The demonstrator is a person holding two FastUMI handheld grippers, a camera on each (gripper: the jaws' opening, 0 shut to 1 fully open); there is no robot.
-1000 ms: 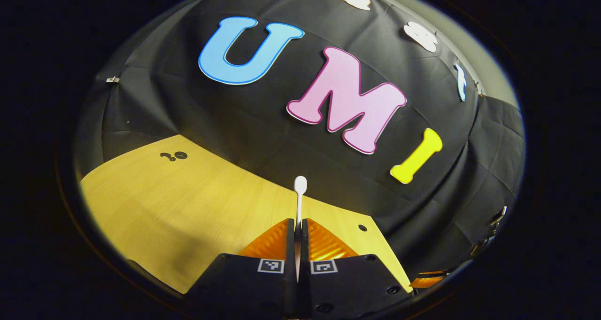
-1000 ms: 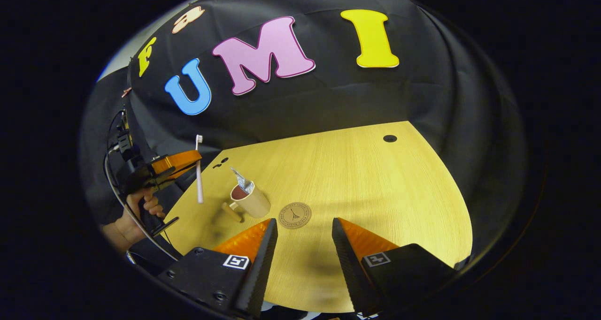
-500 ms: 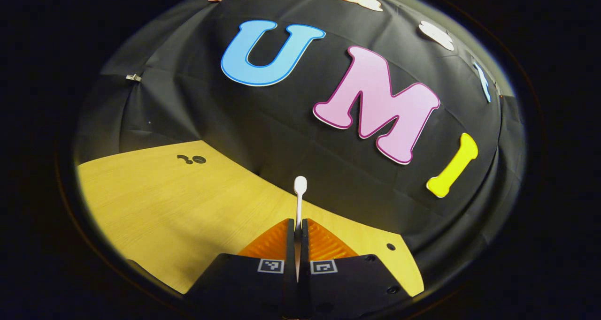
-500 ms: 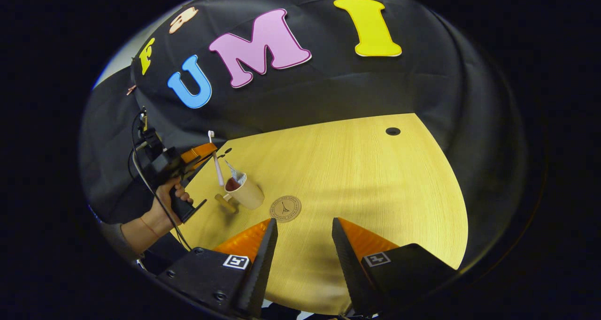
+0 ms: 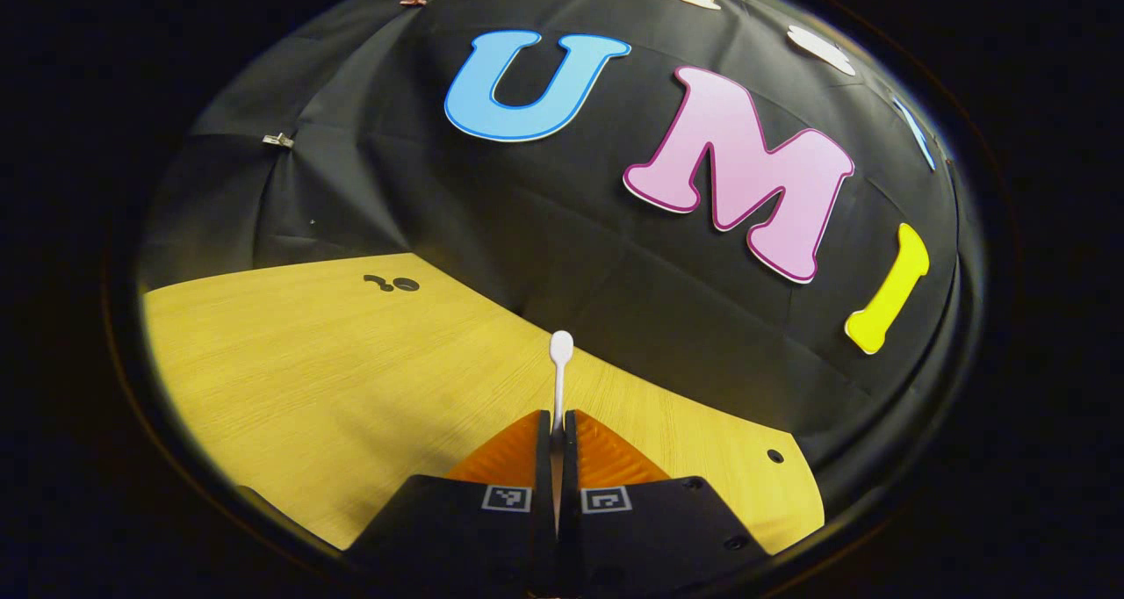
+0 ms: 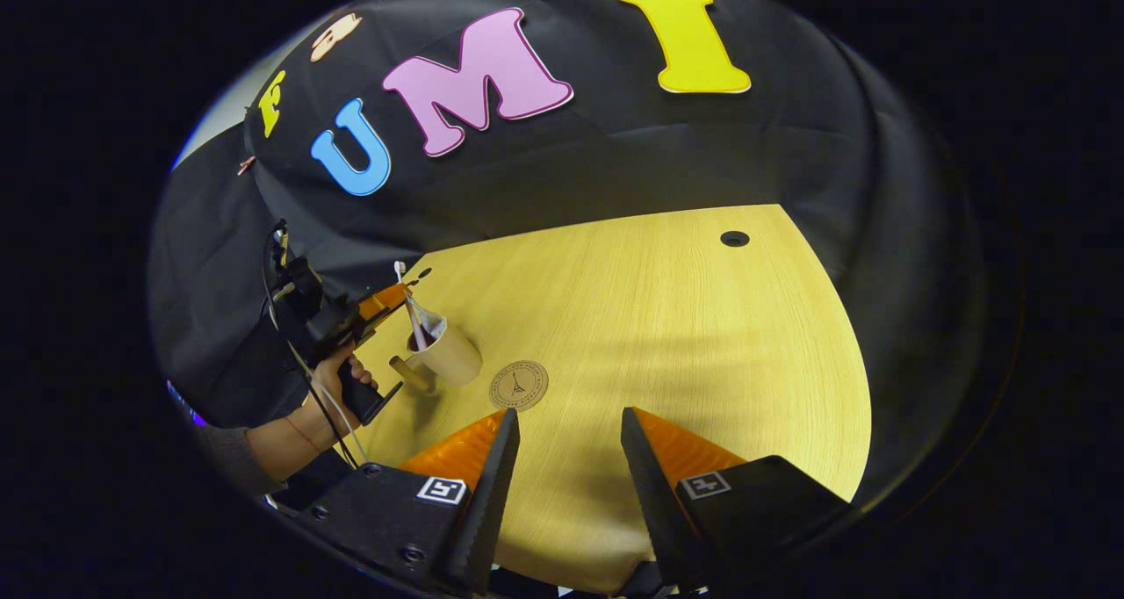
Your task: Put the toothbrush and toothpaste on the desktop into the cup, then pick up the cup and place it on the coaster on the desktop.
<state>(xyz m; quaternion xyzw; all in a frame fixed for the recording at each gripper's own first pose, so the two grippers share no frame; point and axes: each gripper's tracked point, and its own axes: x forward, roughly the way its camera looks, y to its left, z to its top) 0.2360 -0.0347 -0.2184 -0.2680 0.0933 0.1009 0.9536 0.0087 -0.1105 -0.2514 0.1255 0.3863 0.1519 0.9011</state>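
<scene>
Your left gripper (image 5: 557, 423), clenched on the toothbrush (image 5: 560, 366), has lowered it into the cup (image 6: 450, 357) near the desktop's (image 6: 667, 318) left edge; release next, while your right gripper (image 6: 569, 445) stays open

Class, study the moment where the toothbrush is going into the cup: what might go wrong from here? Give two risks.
1. The toothbrush, clamped in the left gripper, enters the cup at a slant beside the toothpaste; pushing sideways might tip the cup.
2. The cup stands beside the coaster, not on it; lifting it could spill the tall, leaning contents.
</scene>
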